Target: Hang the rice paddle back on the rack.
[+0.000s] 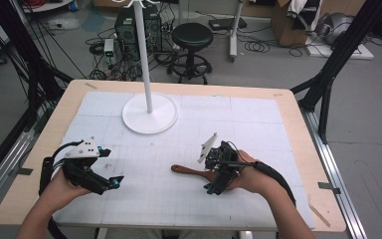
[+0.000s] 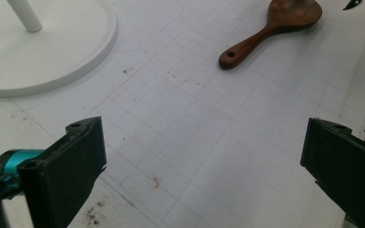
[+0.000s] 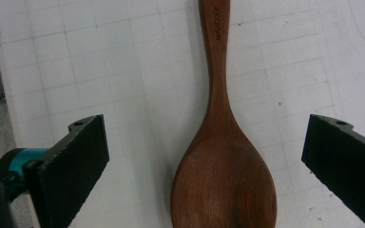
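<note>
Both tongs gape — right tongs over a wooden spoon on the gridded white mat, left tongs aside.

Bare mat lies between both hand-held grippers; the white stand blocks the far middle.

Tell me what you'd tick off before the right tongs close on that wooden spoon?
1. Right tongs open wide enough: ok, jaws stand far apart.
2. Wooden spoon centred between the jaws: ok, its bowl lies midway.
3. Spoon lying flat on the white mat: ok, bowl up, handle pointing away.
4. Jaws low enough to grip: cannot tell, height above the spoon is unclear.
5. Left tongs out of the way: ok, open and well apart from the spoon.
6. White stand clear of the work: ok, it sits farther back on the mat.
</note>
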`<state>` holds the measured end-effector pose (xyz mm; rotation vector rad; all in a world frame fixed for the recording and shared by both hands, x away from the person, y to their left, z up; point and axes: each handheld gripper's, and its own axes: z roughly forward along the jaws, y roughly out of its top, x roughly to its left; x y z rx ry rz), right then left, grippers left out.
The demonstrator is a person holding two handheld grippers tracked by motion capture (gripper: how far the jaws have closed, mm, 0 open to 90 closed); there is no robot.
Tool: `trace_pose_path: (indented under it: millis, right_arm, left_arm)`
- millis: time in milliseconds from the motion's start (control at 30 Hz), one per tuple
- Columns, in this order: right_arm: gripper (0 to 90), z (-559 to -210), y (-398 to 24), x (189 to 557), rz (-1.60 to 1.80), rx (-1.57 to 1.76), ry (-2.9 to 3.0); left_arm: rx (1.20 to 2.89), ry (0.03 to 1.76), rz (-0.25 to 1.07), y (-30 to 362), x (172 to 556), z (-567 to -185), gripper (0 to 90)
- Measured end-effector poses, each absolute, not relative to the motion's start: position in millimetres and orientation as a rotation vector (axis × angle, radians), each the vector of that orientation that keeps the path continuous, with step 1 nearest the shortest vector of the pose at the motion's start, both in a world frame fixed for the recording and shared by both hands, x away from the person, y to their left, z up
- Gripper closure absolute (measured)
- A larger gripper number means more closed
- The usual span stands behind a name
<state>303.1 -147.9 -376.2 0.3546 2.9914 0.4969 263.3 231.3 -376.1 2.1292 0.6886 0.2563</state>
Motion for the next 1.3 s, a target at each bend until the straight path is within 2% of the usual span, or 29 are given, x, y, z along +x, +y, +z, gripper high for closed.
trace_pose_path:
  millis: [533, 900, 1000, 1300]
  right_arm:
    - [1.3, -393, -127, 311, 0.381, 0.374, 3.013]
    - [7.5, -401, -117, 316, 0.321, 0.391, 3.025]
    - [15.5, -403, -115, 318, 0.298, 0.407, 3.031]
    - [25.1, -410, -109, 323, 0.201, 0.409, 3.059]
  left_arm:
    - [2.129, 0.689, 0.254, 231, 263, -377, 1.8]
    - [2.132, 0.692, 0.256, 231, 264, -378, 1.8]
    - [2.132, 0.695, 0.254, 231, 264, -379, 1.8]
    - [2.134, 0.693, 0.258, 230, 264, -380, 1.8]
